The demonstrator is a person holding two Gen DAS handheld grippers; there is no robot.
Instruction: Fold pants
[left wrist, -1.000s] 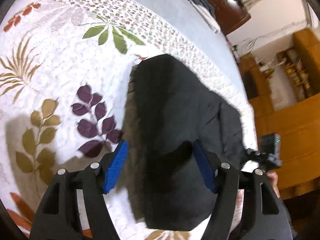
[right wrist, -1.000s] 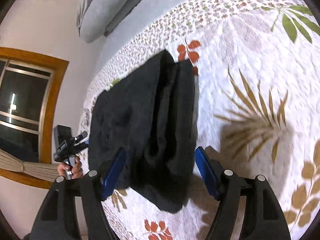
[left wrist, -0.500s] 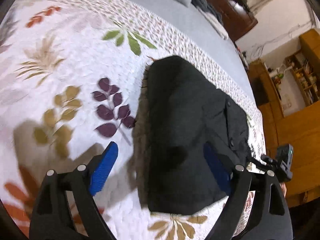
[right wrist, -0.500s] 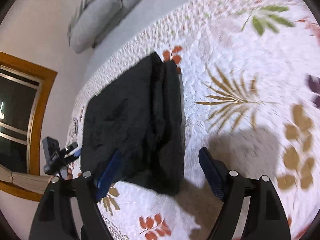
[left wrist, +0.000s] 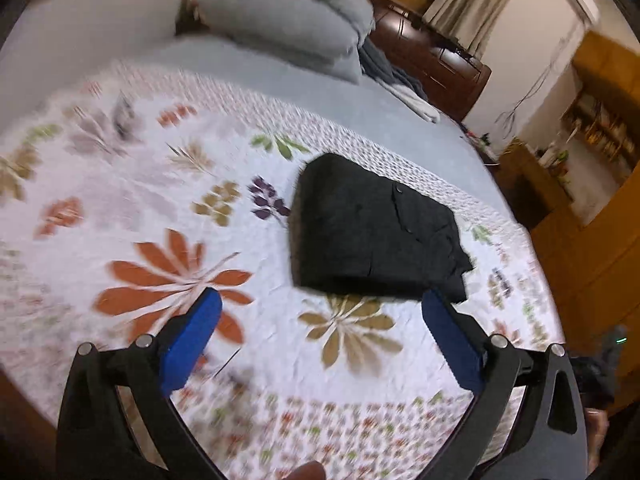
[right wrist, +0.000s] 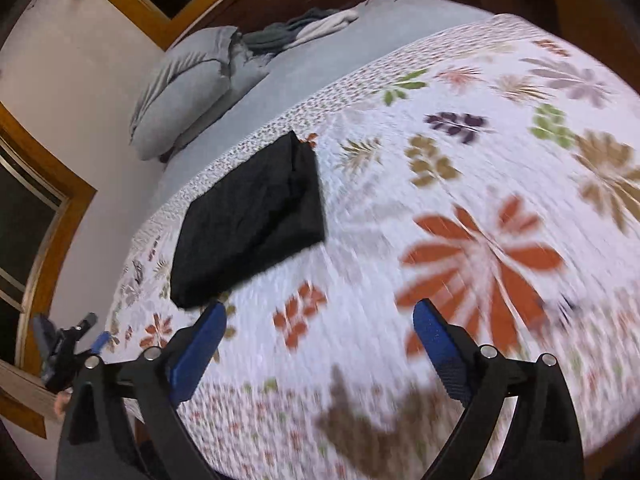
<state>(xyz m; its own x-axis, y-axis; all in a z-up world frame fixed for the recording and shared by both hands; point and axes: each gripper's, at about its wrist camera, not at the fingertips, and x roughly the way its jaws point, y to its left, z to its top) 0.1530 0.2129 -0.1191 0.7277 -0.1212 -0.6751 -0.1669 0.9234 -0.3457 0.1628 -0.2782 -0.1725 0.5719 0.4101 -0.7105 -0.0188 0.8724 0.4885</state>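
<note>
Pants: black pants (left wrist: pixel 372 232) are seen folded into a compact bundle on the floral quilt (left wrist: pixel 160 208), beyond the fingertips, touched by neither gripper.
Left gripper (left wrist: pixel 320 336): jaws have just been opening and are spread wide; nothing is held between the blue pads (left wrist: pixel 190 340).
Right gripper (right wrist: pixel 320 340): jaws have just been opening, likewise wide and empty.
Left view only: wooden shelving (left wrist: pixel 592 128) is shown.
Right view only: window frames (right wrist: pixel 48 200) are shown.
Both views: grey pillows (left wrist: pixel 288 20) are shown.
</note>
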